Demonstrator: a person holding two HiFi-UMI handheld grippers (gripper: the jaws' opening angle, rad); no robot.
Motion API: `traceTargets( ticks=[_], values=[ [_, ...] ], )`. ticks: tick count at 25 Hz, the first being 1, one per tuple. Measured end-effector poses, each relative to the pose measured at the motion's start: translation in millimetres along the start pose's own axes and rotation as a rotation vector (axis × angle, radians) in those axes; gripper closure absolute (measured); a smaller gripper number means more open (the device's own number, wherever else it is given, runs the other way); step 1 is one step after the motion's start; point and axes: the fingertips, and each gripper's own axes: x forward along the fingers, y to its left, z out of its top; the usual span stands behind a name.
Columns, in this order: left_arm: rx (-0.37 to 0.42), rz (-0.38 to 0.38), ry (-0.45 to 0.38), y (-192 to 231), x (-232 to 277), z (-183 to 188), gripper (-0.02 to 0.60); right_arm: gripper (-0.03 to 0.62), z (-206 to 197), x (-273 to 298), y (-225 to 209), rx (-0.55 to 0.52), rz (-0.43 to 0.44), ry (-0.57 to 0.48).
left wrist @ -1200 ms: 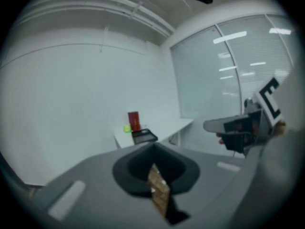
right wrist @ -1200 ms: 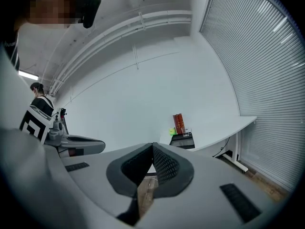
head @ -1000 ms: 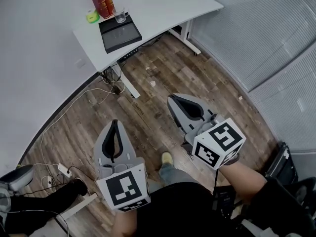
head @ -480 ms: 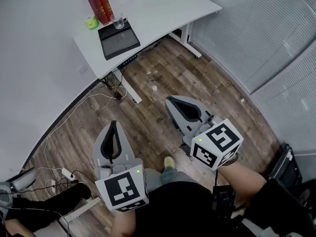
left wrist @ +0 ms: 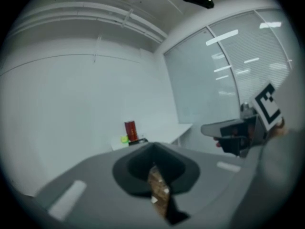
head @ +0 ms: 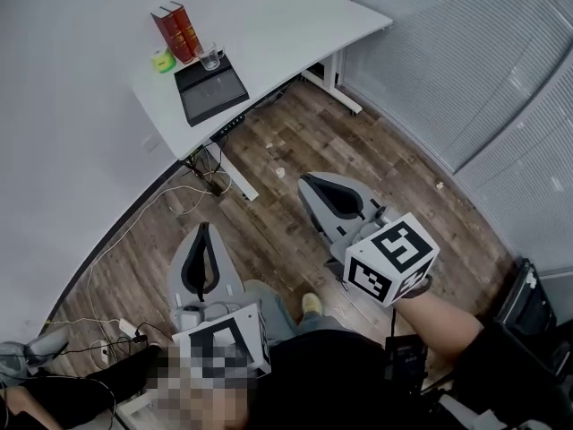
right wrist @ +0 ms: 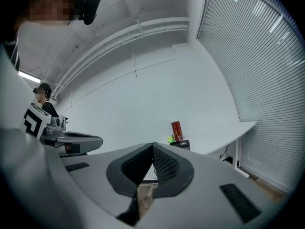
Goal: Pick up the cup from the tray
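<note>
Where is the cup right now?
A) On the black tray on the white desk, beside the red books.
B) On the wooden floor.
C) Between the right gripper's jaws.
A: the cup stands on the tray's far corner, next to the books.

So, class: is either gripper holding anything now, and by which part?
Nothing is held. The left gripper and the right gripper are both shut and empty; the cup stands on the tray, far from both.
</note>
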Motion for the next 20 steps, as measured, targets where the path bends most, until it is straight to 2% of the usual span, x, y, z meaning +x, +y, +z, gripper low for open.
traceTargets(
  ticks=[14,20],
  values=[
    [-0.029,-0.009,-0.047,-2.0,-3.9,16.8,0.58,0.58,15.2,-1.9,3.4,-0.025,0.009,-0.014],
    [-0.017,-0.002,-0.07,-3.3,-9.8,26.0,0.58,0.58,20.0,-5.4,4.9,-0.028,0.016,-0.027]
  ],
)
